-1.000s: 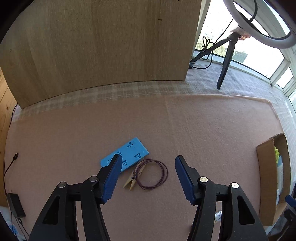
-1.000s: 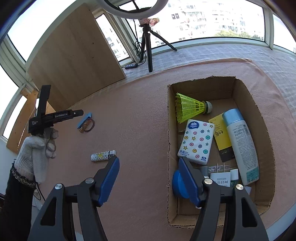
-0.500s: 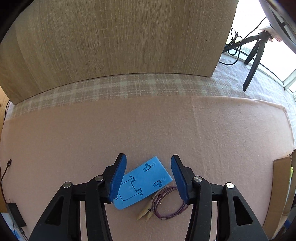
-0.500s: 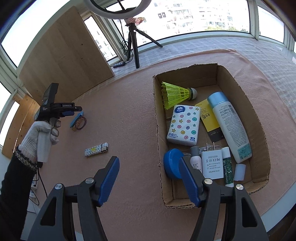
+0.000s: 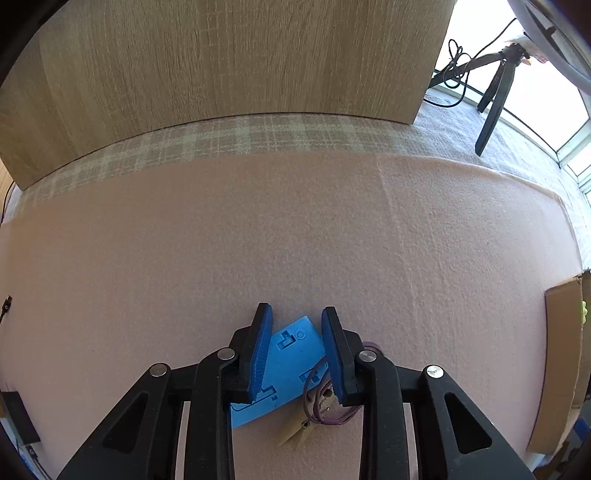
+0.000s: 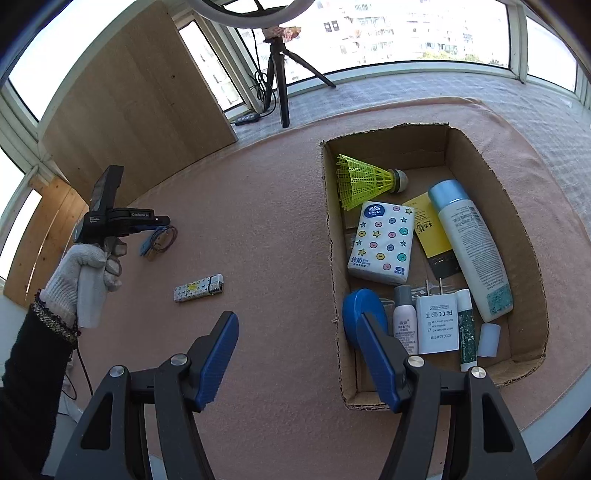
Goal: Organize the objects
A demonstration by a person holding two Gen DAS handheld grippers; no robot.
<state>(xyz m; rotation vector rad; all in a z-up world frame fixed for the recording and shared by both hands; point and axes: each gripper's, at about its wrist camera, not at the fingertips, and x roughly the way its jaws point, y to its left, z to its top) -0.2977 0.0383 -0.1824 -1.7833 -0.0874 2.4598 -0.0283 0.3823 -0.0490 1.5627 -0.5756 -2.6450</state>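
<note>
Cardboard box (image 6: 458, 140) sits at the pink mat's (image 5: 295, 240) right edge, already stocked. Left gripper (image 5: 297, 325) has descended and its jaws have just been closing around the blue flat card (image 5: 291, 365) mid-mat, seemingly pressing its edges; lift follows. Right gripper (image 6: 295, 332) hangs half-open, empty.

Bright daylight floods in from the windows (image 6: 406, 33), overexposed to white glare. Both views stay sharp, with strong fisheye bending and dark vignetted corners. Shadows are soft.
</note>
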